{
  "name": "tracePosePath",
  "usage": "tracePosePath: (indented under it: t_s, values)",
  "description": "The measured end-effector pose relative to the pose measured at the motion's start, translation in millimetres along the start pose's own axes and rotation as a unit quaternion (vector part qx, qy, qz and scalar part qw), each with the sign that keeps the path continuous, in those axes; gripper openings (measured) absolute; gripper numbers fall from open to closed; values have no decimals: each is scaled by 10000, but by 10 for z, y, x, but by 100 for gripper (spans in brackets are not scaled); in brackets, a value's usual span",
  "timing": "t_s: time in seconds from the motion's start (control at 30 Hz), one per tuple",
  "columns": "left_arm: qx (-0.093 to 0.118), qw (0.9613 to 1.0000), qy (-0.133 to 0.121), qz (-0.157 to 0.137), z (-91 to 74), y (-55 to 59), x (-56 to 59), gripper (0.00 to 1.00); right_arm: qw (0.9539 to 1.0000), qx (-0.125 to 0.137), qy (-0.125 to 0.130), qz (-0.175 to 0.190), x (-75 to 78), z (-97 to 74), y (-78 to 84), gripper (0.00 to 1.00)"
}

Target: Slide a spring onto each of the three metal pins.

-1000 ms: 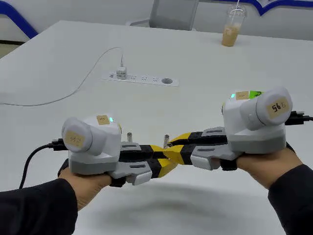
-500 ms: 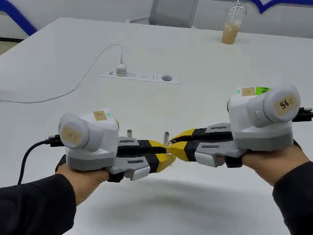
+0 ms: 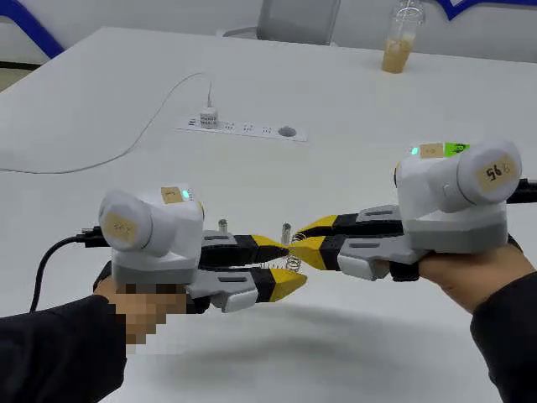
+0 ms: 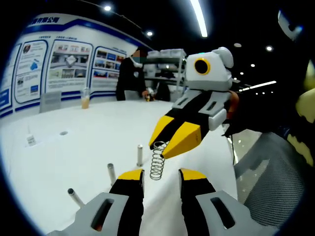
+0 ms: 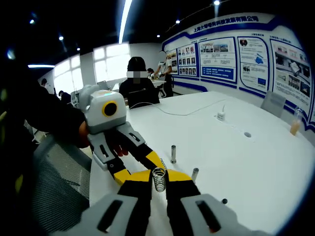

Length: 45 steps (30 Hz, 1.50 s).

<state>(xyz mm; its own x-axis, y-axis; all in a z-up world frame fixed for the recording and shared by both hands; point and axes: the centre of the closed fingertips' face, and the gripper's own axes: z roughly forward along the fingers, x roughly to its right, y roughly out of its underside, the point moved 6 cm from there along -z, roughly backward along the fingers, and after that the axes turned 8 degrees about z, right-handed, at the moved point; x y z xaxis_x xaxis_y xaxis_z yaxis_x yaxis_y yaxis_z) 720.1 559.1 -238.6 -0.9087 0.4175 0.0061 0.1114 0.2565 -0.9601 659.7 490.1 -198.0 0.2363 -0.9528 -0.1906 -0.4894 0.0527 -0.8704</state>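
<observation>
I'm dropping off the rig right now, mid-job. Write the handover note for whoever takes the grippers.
Left hand-held gripper: open, jaws apart on either side of the lower end of the spring, not clamping it.
Right hand-held gripper: shut on the spring's top, holding it above the table close to the pins.
Pins: three stand upright on the table, all bare.
Done: no spring fitted yet.
Left: slide this spring onto a pin, then fit springs on the other two.
</observation>
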Motion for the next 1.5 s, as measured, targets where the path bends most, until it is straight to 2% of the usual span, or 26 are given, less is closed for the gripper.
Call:
tracePosePath:
  t_s: [0.33, 0.6, 1.07, 1.3, 1.5]
  values:
    - [-139, 9998, -49, 115, -142, 21, -19, 38, 9997, 86, 221, 55, 148, -100, -33, 12]
    - [-247, 9994, -211, 106, -300, 60, -49, 43, 9991, 127, 386, 121, 240, -167, -46, 12]
    - [-271, 9970, -721, -43, -631, 149, -227, 50, 9970, 274, 691, 198, 444, -303, -111, 12]
    - [-208, 9950, -958, -201, -754, 200, -268, 52, 9951, 311, 921, 184, 567, -359, -138, 12]
    - [-131, 9934, -1093, -310, -787, 218, -272, 53, 9926, 352, 1141, 225, 705, -404, -139, 12]
